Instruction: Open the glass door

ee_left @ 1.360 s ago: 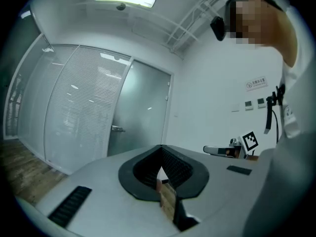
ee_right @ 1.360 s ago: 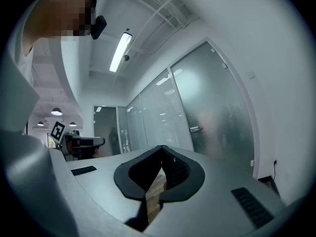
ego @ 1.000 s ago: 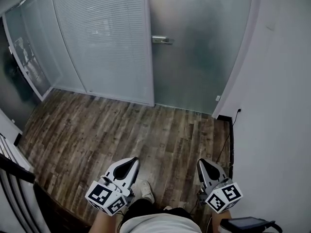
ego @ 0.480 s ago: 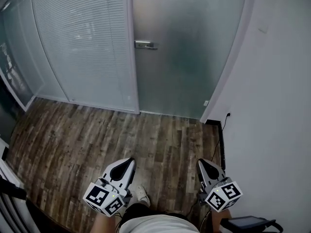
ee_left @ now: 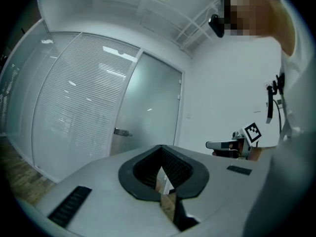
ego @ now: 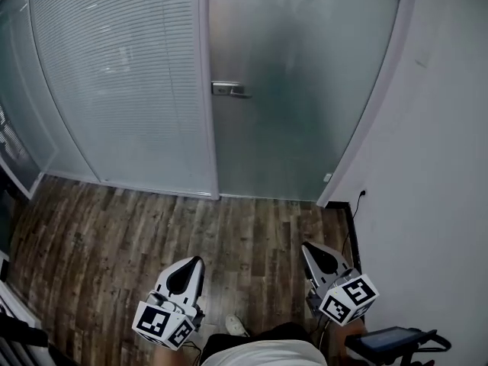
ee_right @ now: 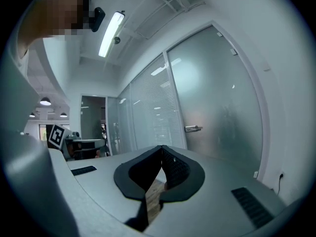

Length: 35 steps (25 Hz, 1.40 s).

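Approach comes first: our white left gripper (ego: 192, 265) and right gripper (ego: 309, 250), both pinched together and empty, hang well short of the closed frosted glass door (ego: 305, 128) ahead, so we should near its silver lever handle (ego: 229, 90) before parting jaws.

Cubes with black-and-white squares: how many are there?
2. One cube rides the left gripper, low left in the head view; the other rides the right gripper, low right.

Ahead of the left gripper (ego: 194, 264) and right gripper (ego: 308, 248), the glass door (ego: 305, 82) is frosted grey, its handle (ego: 229, 90) silver. Under them, the floor (ego: 114, 227) is streaky dark-brown planks.
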Each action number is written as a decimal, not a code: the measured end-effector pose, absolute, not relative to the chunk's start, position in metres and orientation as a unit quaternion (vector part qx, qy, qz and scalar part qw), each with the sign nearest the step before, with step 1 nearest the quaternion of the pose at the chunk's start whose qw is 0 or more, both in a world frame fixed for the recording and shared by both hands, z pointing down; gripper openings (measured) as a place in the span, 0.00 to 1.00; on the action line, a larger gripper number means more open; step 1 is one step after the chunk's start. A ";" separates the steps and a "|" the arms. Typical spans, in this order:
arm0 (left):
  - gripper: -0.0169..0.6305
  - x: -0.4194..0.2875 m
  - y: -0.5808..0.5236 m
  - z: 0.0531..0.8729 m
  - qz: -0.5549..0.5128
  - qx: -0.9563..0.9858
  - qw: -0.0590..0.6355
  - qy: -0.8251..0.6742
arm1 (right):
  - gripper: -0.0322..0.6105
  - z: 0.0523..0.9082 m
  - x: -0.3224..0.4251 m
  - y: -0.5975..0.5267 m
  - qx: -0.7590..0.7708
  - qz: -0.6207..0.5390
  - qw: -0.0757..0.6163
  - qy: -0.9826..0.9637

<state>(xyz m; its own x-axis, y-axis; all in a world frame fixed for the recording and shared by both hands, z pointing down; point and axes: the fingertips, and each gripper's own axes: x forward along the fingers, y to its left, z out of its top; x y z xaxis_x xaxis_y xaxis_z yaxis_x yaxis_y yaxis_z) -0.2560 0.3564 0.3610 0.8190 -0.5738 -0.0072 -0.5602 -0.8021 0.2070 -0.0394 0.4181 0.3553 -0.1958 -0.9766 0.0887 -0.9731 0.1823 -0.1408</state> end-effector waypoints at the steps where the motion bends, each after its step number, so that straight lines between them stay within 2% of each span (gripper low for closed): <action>1: 0.02 -0.259 0.348 0.362 -0.034 0.948 0.097 -0.301 | 0.05 0.354 -0.042 0.408 -0.634 -0.082 0.009 0.769; 7: 0.03 -0.271 0.313 0.370 -0.030 0.947 0.089 -0.308 | 0.05 0.360 -0.060 0.362 -0.622 -0.088 -0.011 0.778; 17: 0.03 -0.245 0.246 0.366 -0.026 0.947 0.080 -0.309 | 0.05 0.353 -0.044 0.285 -0.604 -0.066 0.007 0.794; 35: 0.03 -0.049 0.086 0.330 -0.022 0.938 0.083 -0.335 | 0.05 0.339 0.161 0.130 -0.584 -0.072 0.037 0.808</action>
